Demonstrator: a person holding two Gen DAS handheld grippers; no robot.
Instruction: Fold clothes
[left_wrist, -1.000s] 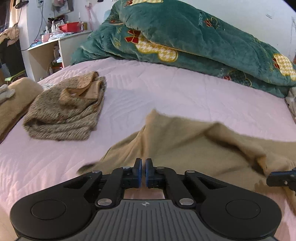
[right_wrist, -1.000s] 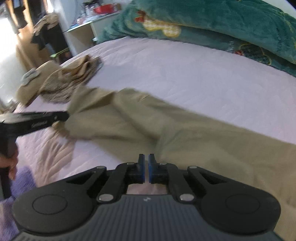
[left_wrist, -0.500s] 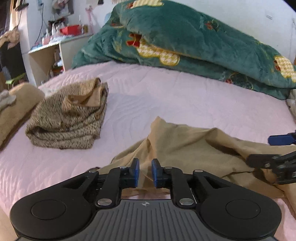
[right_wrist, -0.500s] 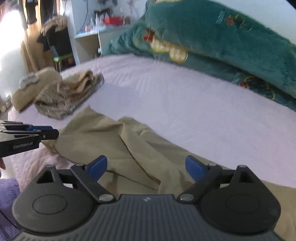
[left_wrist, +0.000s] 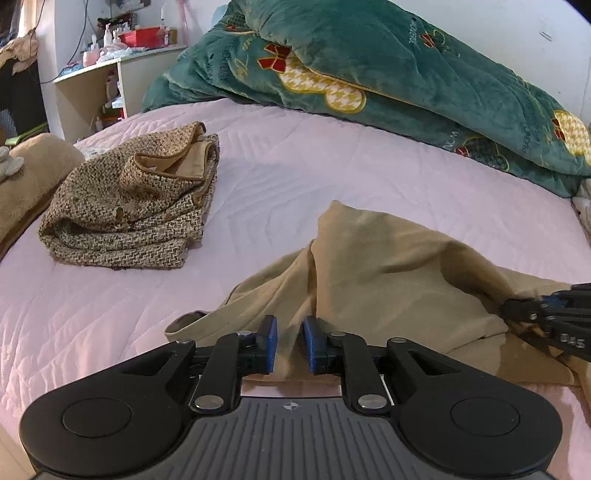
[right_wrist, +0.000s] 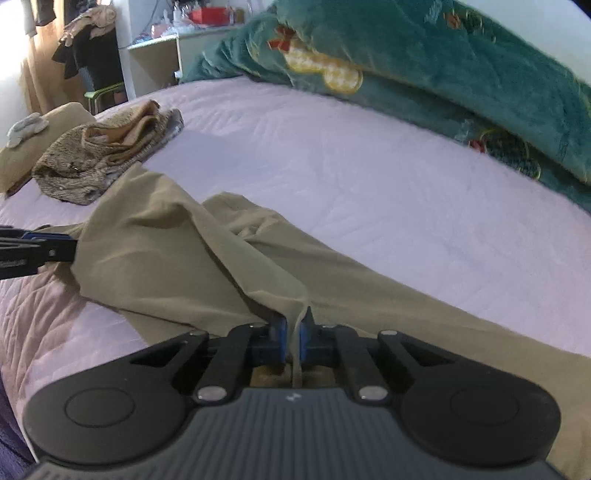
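A tan garment (left_wrist: 388, 266) lies crumpled across the pink bedcover (left_wrist: 332, 166). In the left wrist view my left gripper (left_wrist: 290, 345) is shut on a bunched fold at its near edge, and a ridge of cloth rises from the pads. My right gripper (right_wrist: 291, 341) is shut on a thin fold of the same garment (right_wrist: 166, 251), which stretches away to the left and right. Each gripper shows in the other's view: the right one (left_wrist: 546, 321) at the cloth's right side, the left one (right_wrist: 37, 247) at its left edge.
A folded brown tweed garment (left_wrist: 129, 206) sits on the bed's left side, next to a tan cushion (left_wrist: 33, 173). A green quilt (left_wrist: 369, 74) is piled along the far side. A desk with bottles (left_wrist: 110, 74) stands beyond the bed's corner.
The right gripper opened wide half a second ago and has now shut on a fold of the tan garment. The left gripper's pads parted from fully shut and now hold bunched cloth.
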